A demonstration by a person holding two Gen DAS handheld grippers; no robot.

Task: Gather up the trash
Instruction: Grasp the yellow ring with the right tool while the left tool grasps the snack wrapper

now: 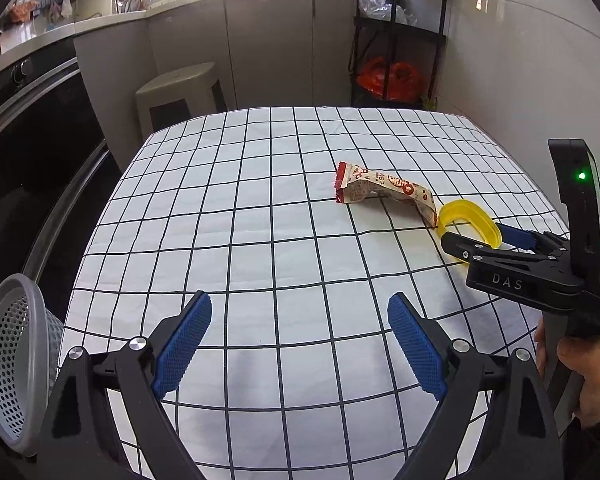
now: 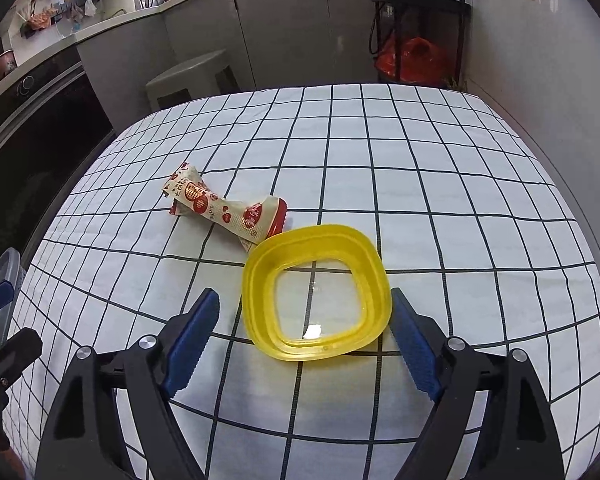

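Taking the yellow tray (image 2: 316, 292) as your landmark: far to its left, off the edge of the table (image 1: 260, 240), the grey perforated basket (image 1: 10, 364) is sitting tilted, its mouth facing the left wrist camera. Your left gripper (image 1: 300, 344) is hovering over the checked cloth to the left of the tray and nearer to you, its blue pads (image 1: 184, 344) spread wide and gripping nothing; only bare cloth is showing between them.

Next, just left of the tray and a little beyond it, the crumpled snack wrapper (image 2: 224, 208) is lying on the cloth. Its red-edged end is reaching the tray's far left rim, and from the right wrist view it is looking as if it touches or slightly overlaps that rim; you cannot tell which.

The tray itself is resting flat on the cloth, open side up, with the grid lines showing through its clear bottom. Your right gripper (image 2: 304, 340) is straddling its near part with jaws wide apart: the right pad (image 2: 414, 354) is sitting right against the tray's right rim, while the left pad is standing clear of the left rim. It is not clamping anything.

Your right hand (image 1: 584, 372) is wrapping the gripper's handle, to the right of the tray and nearer to you.
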